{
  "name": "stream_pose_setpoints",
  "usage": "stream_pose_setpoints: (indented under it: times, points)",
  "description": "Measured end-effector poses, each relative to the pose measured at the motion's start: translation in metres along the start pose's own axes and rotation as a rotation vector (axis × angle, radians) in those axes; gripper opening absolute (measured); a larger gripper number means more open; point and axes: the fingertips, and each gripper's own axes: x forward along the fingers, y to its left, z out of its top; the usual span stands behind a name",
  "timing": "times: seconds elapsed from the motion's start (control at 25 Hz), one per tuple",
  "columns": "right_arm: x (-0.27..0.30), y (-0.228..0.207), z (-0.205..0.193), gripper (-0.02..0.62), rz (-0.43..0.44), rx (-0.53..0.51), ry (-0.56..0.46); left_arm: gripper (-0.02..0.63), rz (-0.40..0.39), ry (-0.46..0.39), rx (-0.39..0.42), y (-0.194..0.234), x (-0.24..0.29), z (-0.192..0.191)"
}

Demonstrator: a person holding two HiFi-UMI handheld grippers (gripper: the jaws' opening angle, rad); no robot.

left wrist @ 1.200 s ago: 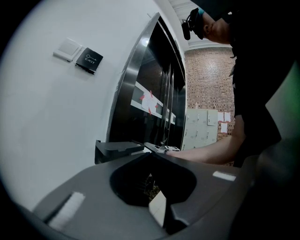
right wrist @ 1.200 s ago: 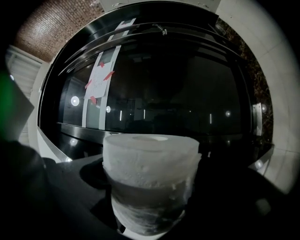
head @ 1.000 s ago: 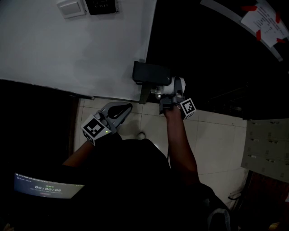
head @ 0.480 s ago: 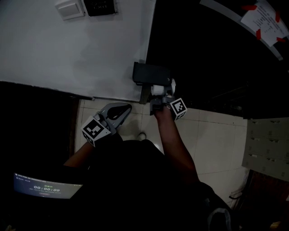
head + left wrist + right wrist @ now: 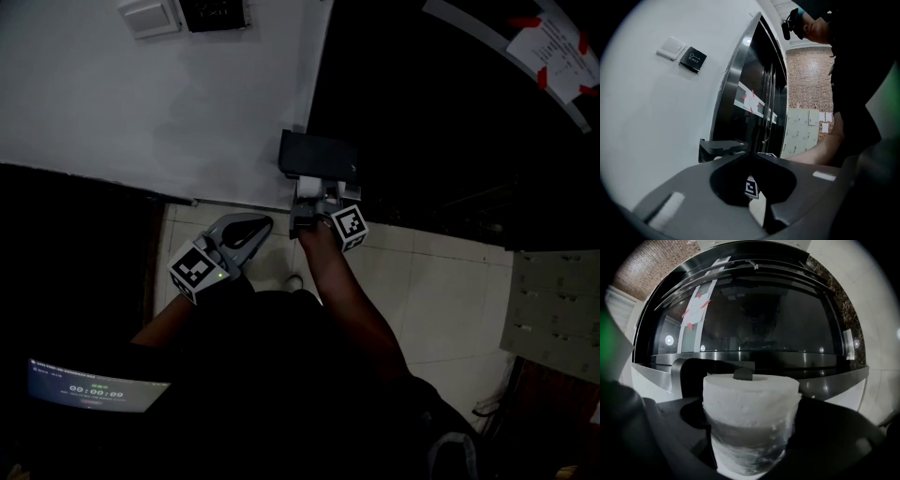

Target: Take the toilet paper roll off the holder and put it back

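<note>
A white toilet paper roll [image 5: 750, 423] stands between the jaws of my right gripper [image 5: 750, 437], which is shut on it. The roll [image 5: 307, 186] is right below the black wall holder [image 5: 319, 153]. In the right gripper view the holder's dark peg [image 5: 743, 375] shows at the roll's core opening. My right gripper [image 5: 311, 195] reaches up to the holder at the corner of the white wall. My left gripper [image 5: 265, 223] hangs lower left of it with its jaws meeting at the tips, nothing in them. The left gripper [image 5: 752, 157] view shows the holder [image 5: 723, 146] ahead.
A white switch [image 5: 148, 16] and a black exit plate [image 5: 211, 12] sit high on the white wall [image 5: 169, 103]. A dark glass door [image 5: 450, 122] lies right of the holder. Pale floor tiles [image 5: 441, 281], grey lockers [image 5: 553, 309] and a lit screen [image 5: 94, 386] lie around.
My right gripper has carried the roll to the left and slightly up, bringing it in under the holder. The left gripper has stayed where it was.
</note>
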Motion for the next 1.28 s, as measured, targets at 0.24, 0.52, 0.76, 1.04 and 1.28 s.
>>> stream_pose_setpoints:
  times: [0.24,0.52,0.76,1.04,1.28]
  points:
    - [0.001,0.002,-0.014,0.468,-0.002,-0.014,0.002,0.003,0.004,0.015,-0.019,-0.002,-0.001,0.002]
    - [-0.002,0.002,-0.019,0.471,0.031,0.008,0.045,0.003,0.002,0.005,-0.009,-0.001,0.000,-0.001]
    - [-0.014,0.005,-0.025,0.474,0.025,0.015,0.078,0.003,-0.007,0.004,-0.015,-0.002,0.001,0.000]
    - [-0.044,-0.008,-0.024,0.474,-0.004,0.014,0.124,0.003,-0.017,0.001,-0.017,-0.004,0.004,0.000]
    - [-0.084,-0.013,-0.019,0.474,-0.030,-0.014,0.174,0.003,-0.035,0.005,-0.028,-0.010,0.008,0.003]
